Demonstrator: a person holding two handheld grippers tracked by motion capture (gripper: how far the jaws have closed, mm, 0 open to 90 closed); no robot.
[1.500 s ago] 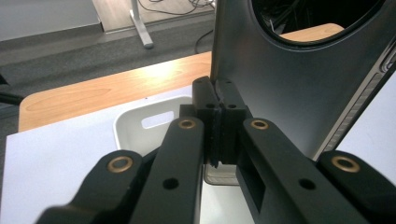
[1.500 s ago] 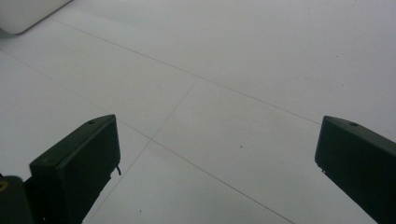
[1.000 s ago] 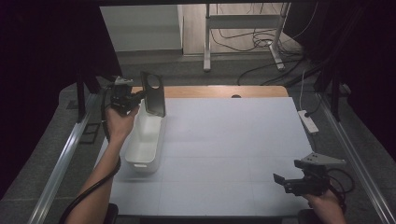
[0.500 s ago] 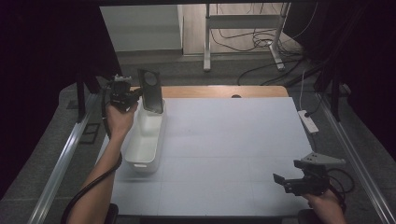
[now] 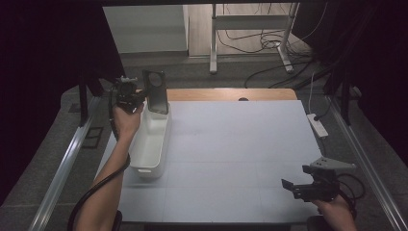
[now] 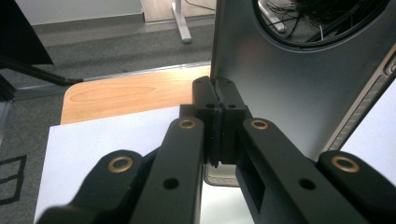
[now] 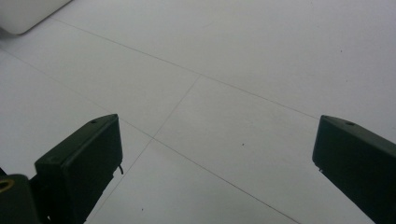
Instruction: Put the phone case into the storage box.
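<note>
Left gripper: the left gripper (image 5: 139, 94) is clenched on the edge of a dark smartphone (image 5: 157, 91), its jaws pinching the thin side of the case, as the left gripper view shows close up (image 6: 218, 105).
Phone's place: held in the air at the far left of the table, just above the far end of the white bin (image 5: 150, 144); its lower edge hangs at or just inside the bin's far rim, and I cannot tell whether it touches.
Phone's long axis: upright, close to vertical, the round camera ring at the top and the back face turned toward the person.
Which way from the claw: the phone stands out to the right of the left gripper in the high view, with the bin's opening straight below it.
Bin's long axis: runs from far to near along the table's left edge, so the open length lies toward the person from the phone.
Nearer hand: the left one by far; it already has the phone.
Right gripper: the right gripper (image 5: 298, 185) rests released at the near right corner, jaws wide over the bare white table (image 7: 224, 70), well apart from phone and bin.
Likely next move: lowering the phone straight down into the bin, then letting go.
</note>
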